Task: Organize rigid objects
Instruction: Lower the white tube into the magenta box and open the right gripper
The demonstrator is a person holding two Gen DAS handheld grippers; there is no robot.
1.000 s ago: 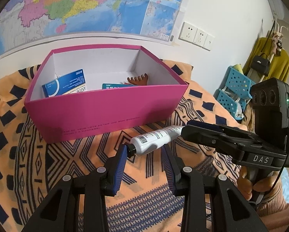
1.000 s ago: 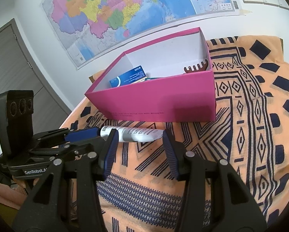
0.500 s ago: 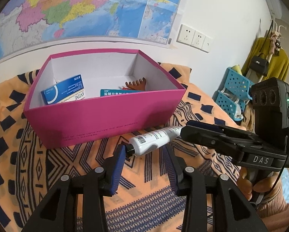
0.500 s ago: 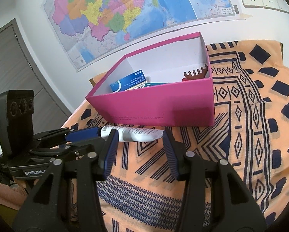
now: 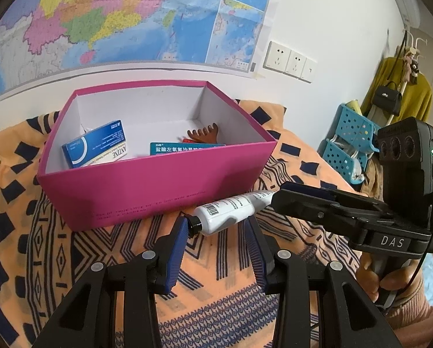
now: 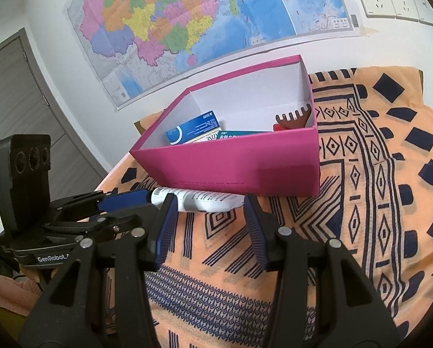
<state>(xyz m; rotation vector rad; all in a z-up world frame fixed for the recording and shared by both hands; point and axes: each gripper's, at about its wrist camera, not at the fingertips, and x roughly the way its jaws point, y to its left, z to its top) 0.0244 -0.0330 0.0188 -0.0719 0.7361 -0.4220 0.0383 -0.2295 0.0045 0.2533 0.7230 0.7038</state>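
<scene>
Orange patterned cloth, pink box resting on it, white tube lying just beside box

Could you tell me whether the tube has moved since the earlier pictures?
Yes, the tube has risen against the box, now overlapping its bottom edge.

Pink box open-topped, tube blocking its front wall (touching?)

The pink box's near wall hides the lower parts of the two blue cartons and the brown comb inside. In the left wrist view the right gripper covers the white tube's tail end. The print on the tube and box front is too small to read.
</scene>
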